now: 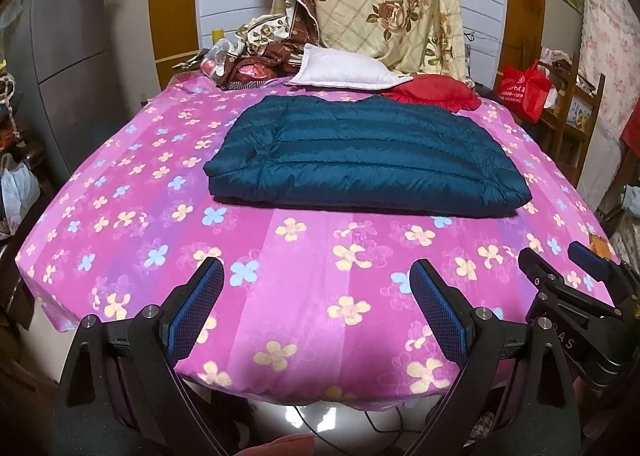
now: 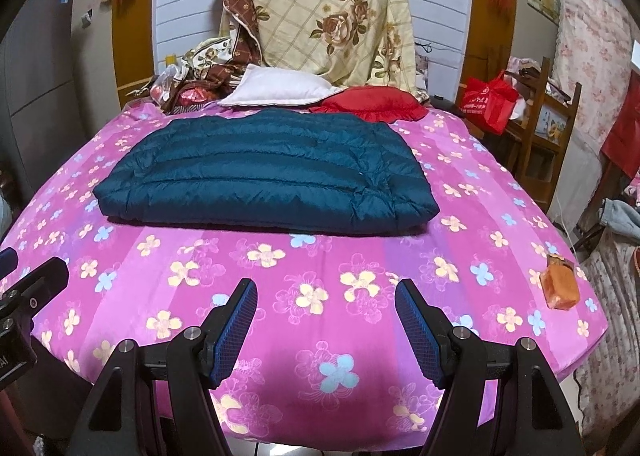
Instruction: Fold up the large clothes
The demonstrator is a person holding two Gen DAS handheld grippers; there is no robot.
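A dark teal quilted down jacket (image 1: 368, 154) lies folded into a flat rectangle on the pink flowered bed sheet (image 1: 280, 256), toward the far half of the bed. It also shows in the right wrist view (image 2: 268, 172). My left gripper (image 1: 316, 268) is open and empty, held over the near edge of the bed, well short of the jacket. My right gripper (image 2: 326, 288) is open and empty, also at the near edge. The right gripper shows at the right of the left wrist view (image 1: 568, 256). The left gripper's body shows at the left edge of the right wrist view (image 2: 24, 288).
A white pillow (image 1: 344, 70) and a red cushion (image 1: 436, 90) lie behind the jacket. A floral quilt (image 1: 384, 0) hangs at the headboard. A small orange packet (image 2: 559, 285) sits on the bed's right edge. A red bag (image 1: 524, 90) hangs on a wooden chair at right.
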